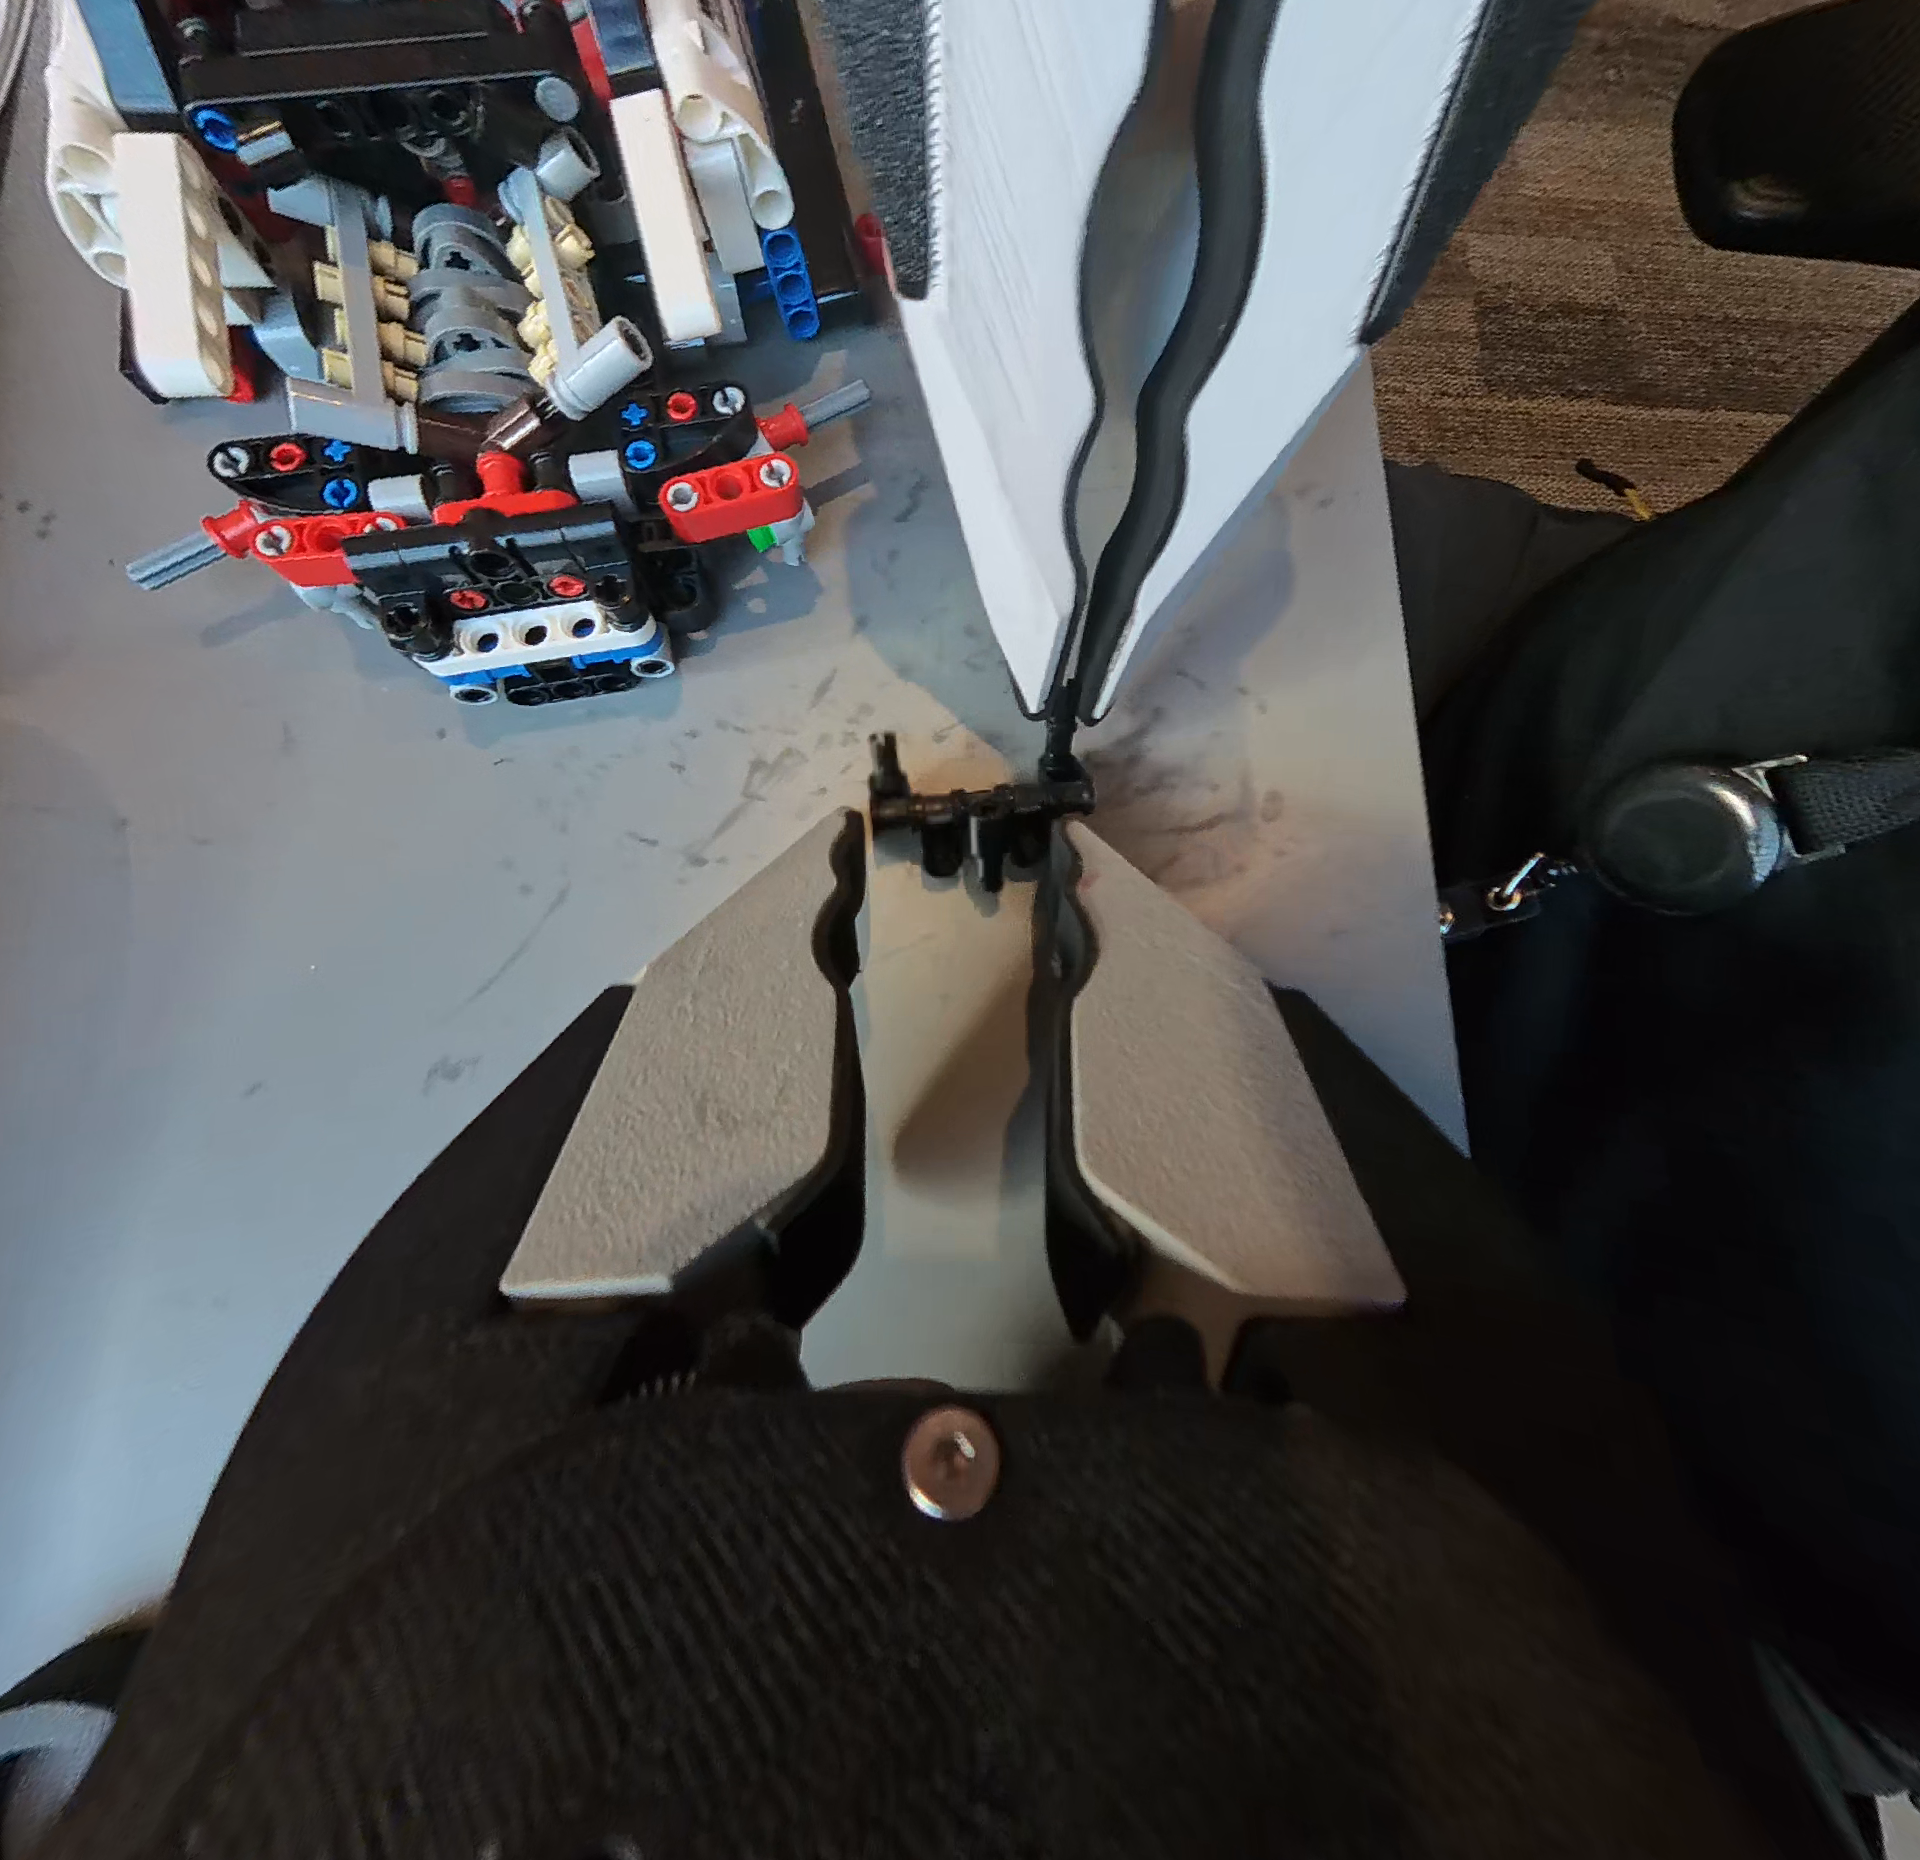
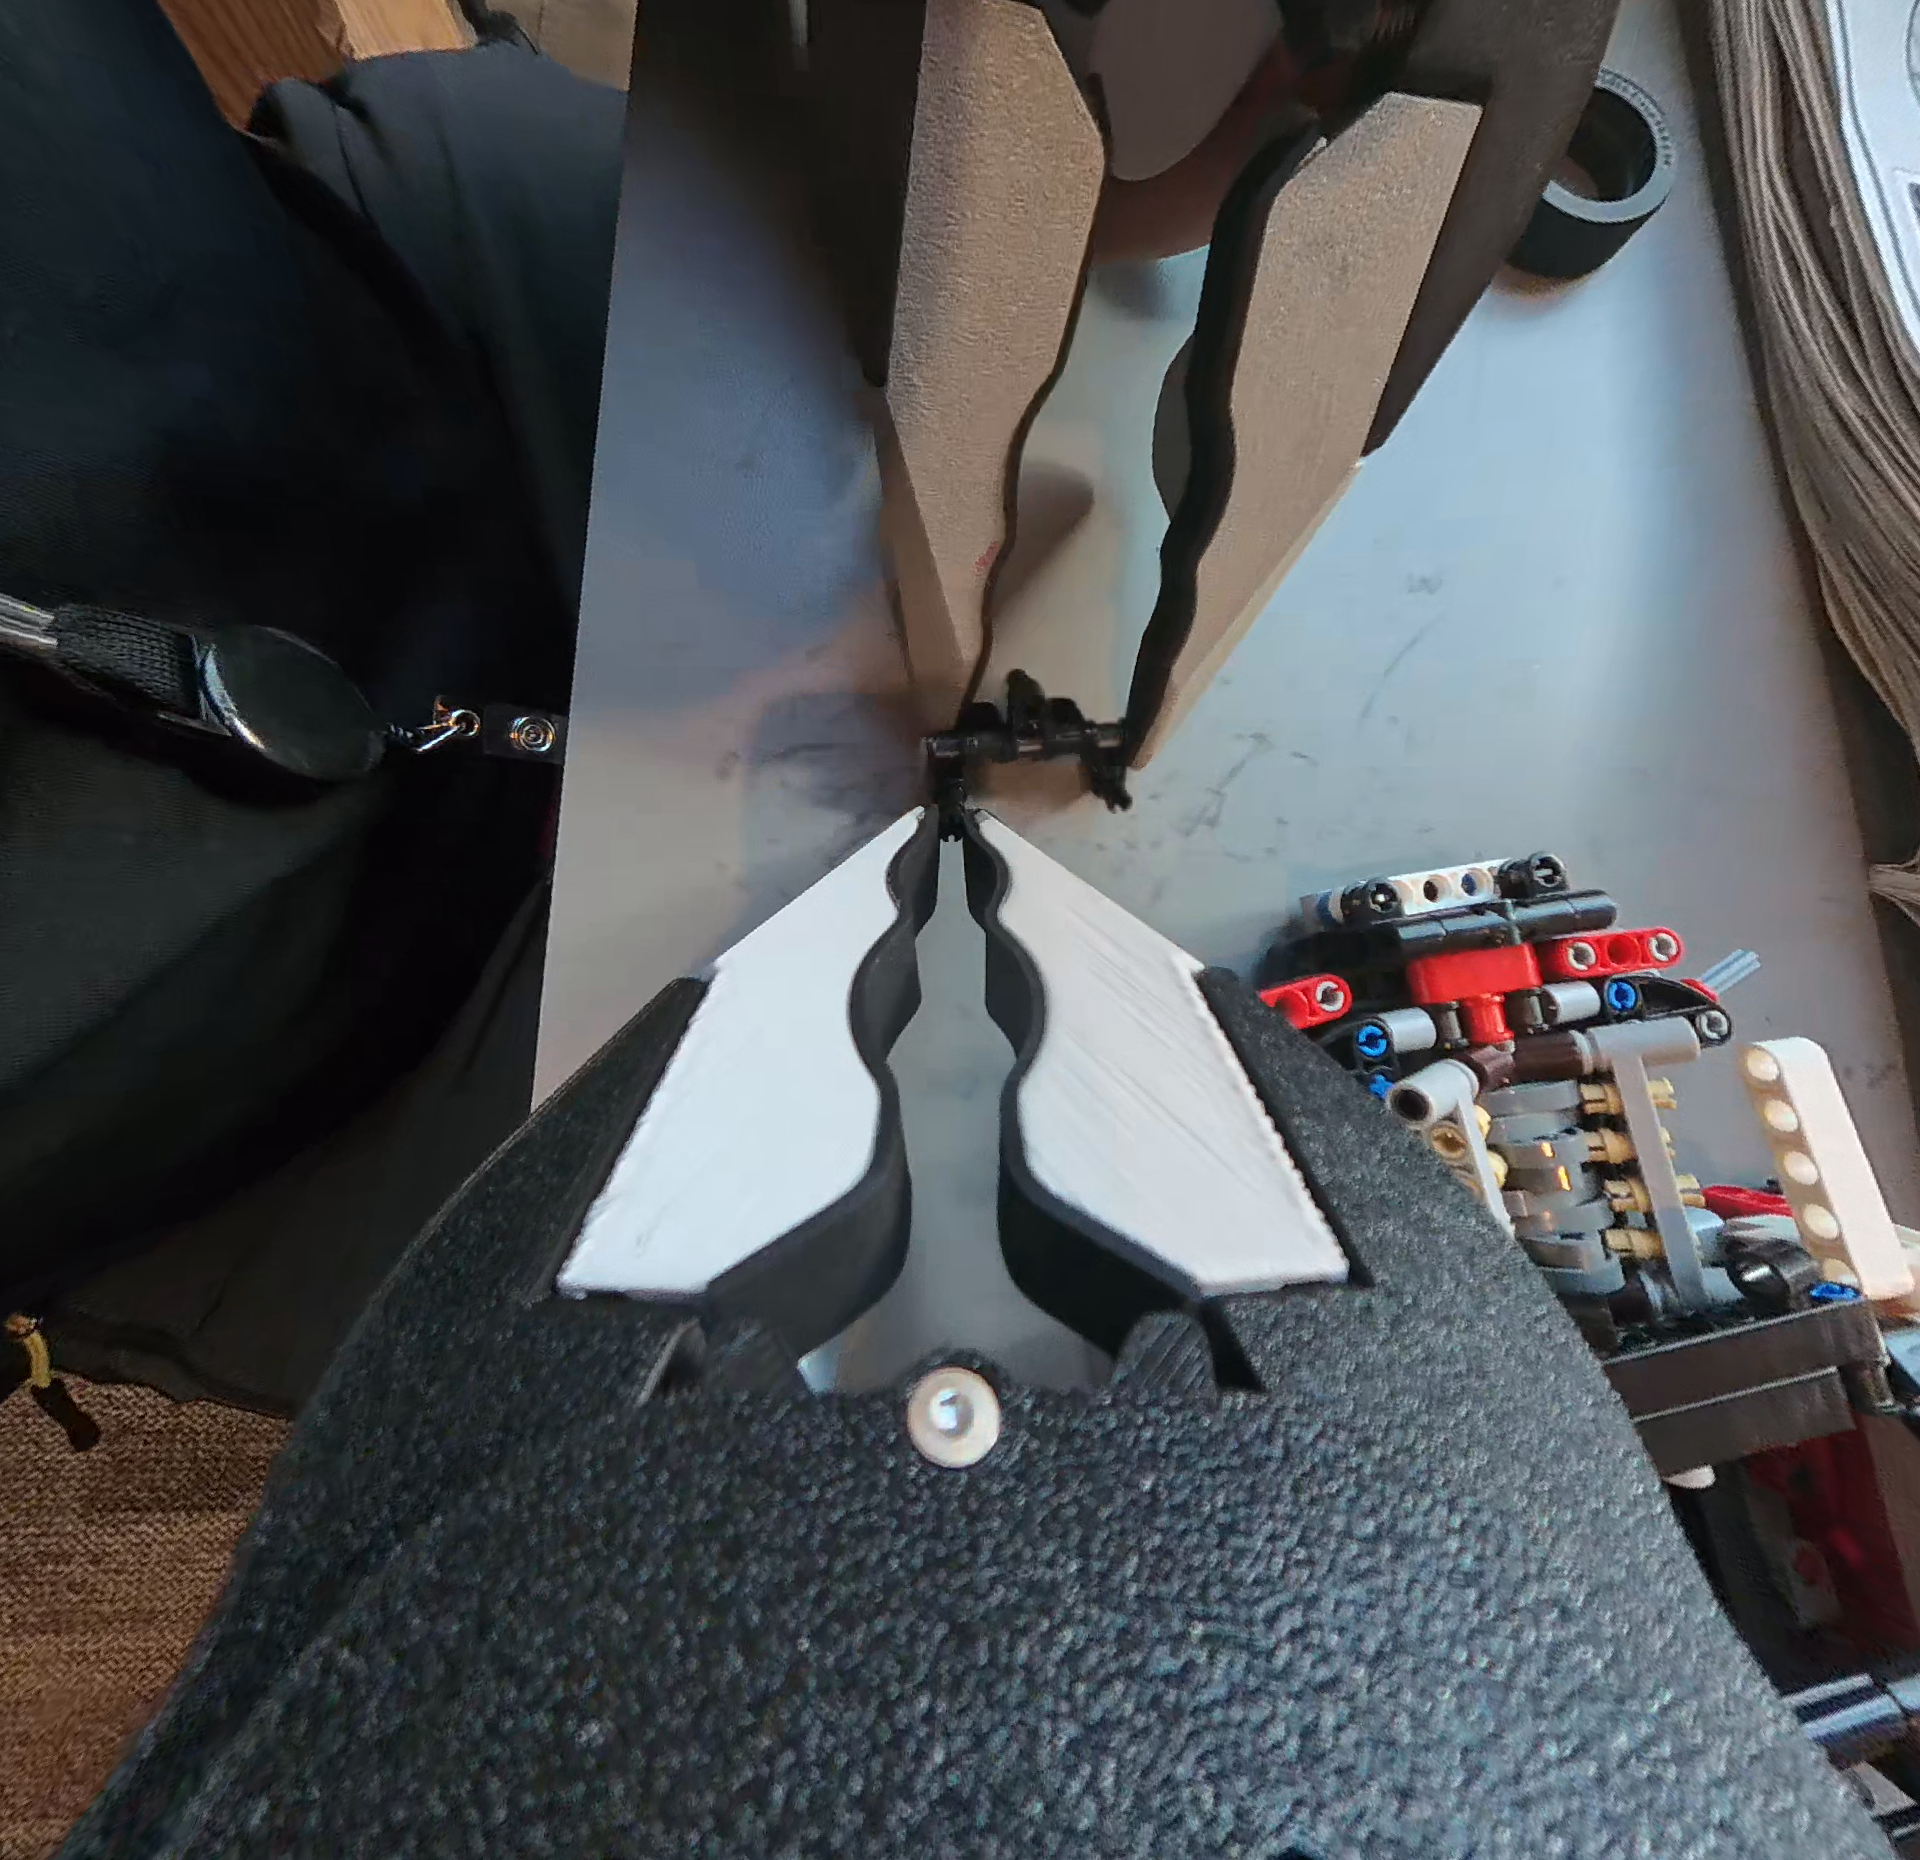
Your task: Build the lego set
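Note:
A small black lego beam assembly [image 1: 977,804] sits just above the grey table [image 1: 312,979], close to its edge. My left gripper [image 1: 961,834], with beige fingers, has its jaws closed on the two ends of this assembly. My right gripper [image 1: 1060,714], with white fingers, comes in from the far side and is shut on a thin black pin [image 1: 1058,745] standing at one end of the assembly. In the right wrist view my right gripper [image 2: 951,823] pinches the pin [image 2: 948,808], with the assembly [image 2: 1029,740] and the left gripper [image 2: 1039,719] beyond it.
A large part-built lego model [image 1: 468,408] in black, red, white and grey stands on the table; it also shows in the right wrist view [image 2: 1558,1031]. A black roll [image 2: 1590,200] and a paper stack [image 2: 1849,356] lie beyond. A person's dark clothing and a badge reel [image 1: 1683,834] are at the table edge. My two grippers' fingertips are within a few centimetres of each other.

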Tool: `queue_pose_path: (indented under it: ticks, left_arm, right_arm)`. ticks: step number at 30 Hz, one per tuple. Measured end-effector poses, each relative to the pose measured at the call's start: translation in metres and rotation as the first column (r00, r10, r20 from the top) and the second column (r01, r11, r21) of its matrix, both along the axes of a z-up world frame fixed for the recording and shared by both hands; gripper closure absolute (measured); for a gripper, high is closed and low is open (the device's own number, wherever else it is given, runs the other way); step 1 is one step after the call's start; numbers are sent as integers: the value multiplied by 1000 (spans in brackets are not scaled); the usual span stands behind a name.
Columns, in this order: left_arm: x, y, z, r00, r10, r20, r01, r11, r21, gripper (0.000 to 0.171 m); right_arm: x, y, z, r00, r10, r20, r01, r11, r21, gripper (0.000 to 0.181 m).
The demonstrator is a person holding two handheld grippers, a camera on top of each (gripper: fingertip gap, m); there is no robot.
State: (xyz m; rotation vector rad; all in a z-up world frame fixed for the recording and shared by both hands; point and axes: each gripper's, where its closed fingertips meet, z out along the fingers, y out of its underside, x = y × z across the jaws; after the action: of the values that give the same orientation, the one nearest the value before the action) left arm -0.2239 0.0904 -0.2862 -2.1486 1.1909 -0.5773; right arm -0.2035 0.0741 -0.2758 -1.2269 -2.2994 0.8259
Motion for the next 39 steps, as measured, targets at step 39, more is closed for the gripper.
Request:
queue_pose_path:
  ticks: [39]
  left_arm:
    - [14,-4,2,997,-62,49,62,998,13,132]
  right_arm:
    - [6,-3,1,1000,-12,-22,12,1000,-9,177]
